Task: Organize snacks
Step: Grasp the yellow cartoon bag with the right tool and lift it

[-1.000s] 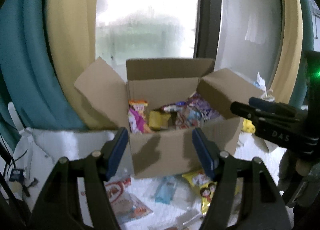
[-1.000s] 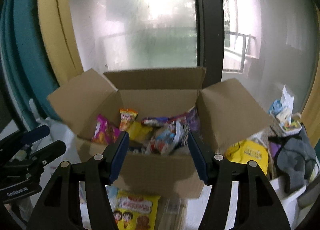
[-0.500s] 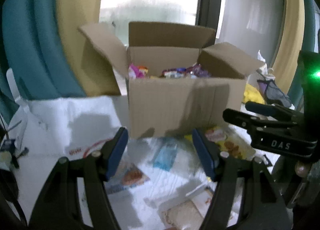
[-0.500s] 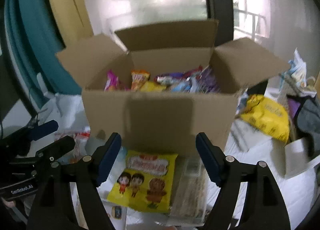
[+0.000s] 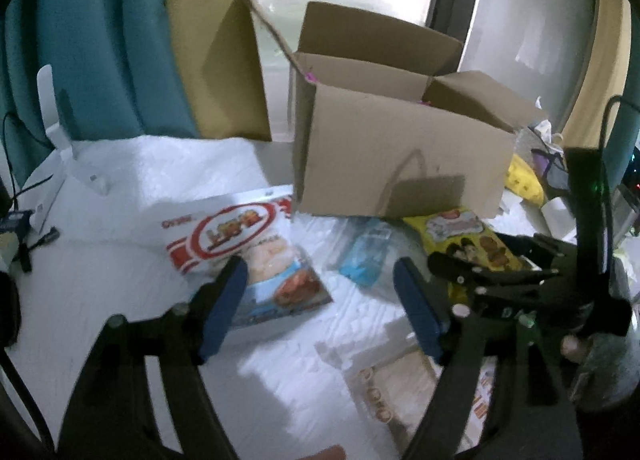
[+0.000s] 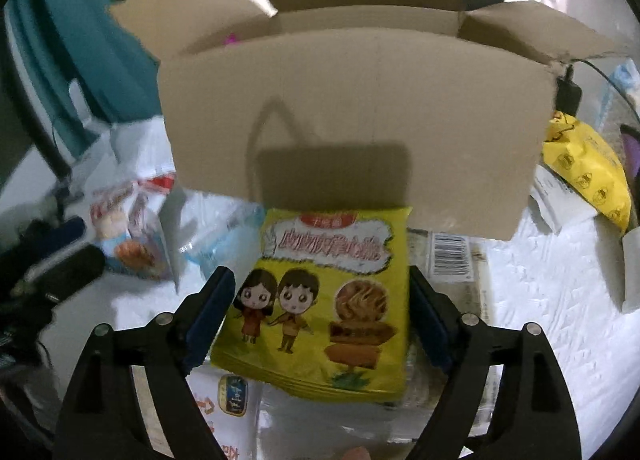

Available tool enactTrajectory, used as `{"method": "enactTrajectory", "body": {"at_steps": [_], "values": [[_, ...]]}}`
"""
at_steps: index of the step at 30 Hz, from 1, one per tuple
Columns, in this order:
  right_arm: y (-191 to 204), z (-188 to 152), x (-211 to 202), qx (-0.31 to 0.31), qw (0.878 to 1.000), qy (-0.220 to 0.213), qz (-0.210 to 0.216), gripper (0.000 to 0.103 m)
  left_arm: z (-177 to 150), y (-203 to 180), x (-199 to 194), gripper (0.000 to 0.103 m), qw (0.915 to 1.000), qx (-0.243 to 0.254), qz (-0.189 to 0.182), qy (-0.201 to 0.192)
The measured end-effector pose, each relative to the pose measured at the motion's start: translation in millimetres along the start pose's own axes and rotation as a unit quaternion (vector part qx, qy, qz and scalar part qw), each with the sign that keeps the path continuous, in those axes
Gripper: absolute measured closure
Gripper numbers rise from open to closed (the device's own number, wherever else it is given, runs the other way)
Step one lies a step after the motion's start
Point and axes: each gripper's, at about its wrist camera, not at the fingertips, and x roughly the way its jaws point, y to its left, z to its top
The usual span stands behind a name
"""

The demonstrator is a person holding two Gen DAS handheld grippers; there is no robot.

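Observation:
An open cardboard box (image 5: 400, 163) stands on the white cloth; it also shows in the right wrist view (image 6: 360, 115). A yellow cartoon snack bag (image 6: 324, 300) lies in front of the box, between the open jaws of my right gripper (image 6: 320, 320), which hovers low over it; it also shows in the left wrist view (image 5: 468, 240). My left gripper (image 5: 320, 300) is open and empty above the cloth, its left finger over a red-and-white snack bag (image 5: 248, 252). A blue clear packet (image 5: 368, 256) lies between the two bags. The right gripper (image 5: 500, 280) shows at right in the left wrist view.
A clear packet of biscuits (image 5: 400, 392) lies near the front. Another clear pack with a barcode (image 6: 452, 256) lies right of the yellow bag. A yellow pouch (image 6: 588, 171) and clutter sit right of the box. Teal and yellow curtains (image 5: 100, 39) hang behind.
Both grippers have dropped from box height toward the cloth. The box contents have gone out of sight and the loose bags in front now fill the views. The right gripper now straddles the yellow bag.

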Motion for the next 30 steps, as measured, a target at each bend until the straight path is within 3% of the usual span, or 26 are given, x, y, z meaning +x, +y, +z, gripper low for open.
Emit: {"method": "enactTrajectory", "body": {"at_steps": [5, 8, 12, 18, 22, 27, 30], "values": [[4, 1, 1, -0.008, 1.0, 0.002, 0.0, 0.016, -6, 12, -6, 0.022, 0.9999, -0.006, 0.008, 0.003], [8, -1, -4, -0.019, 1.0, -0.002, 0.013, 0.028, -7, 24, -12, 0.021, 0.9996, -0.017, 0.022, -0.001], [14, -4, -11, -0.028, 0.999, -0.01, 0.034, 0.034, -7, 41, -11, 0.021, 0.9985, -0.031, 0.045, 0.0], [20, -2, -25, -0.033, 0.997, -0.028, 0.063, 0.035, -3, 53, 2, 0.021, 0.9969, -0.046, 0.064, 0.005], [14, 5, -28, -0.023, 0.996, -0.036, 0.074, 0.035, 5, 51, 17, 0.019, 0.9973, -0.043, 0.059, 0.015], [1, 6, -24, -0.006, 0.996, -0.036, 0.083, 0.035, 8, 43, 47, 0.009, 0.9979, -0.037, 0.04, 0.034], [-6, 6, -18, 0.004, 0.996, -0.032, 0.088, 0.035, 4, 41, 70, 0.008, 0.9961, -0.037, 0.035, 0.072]]}}
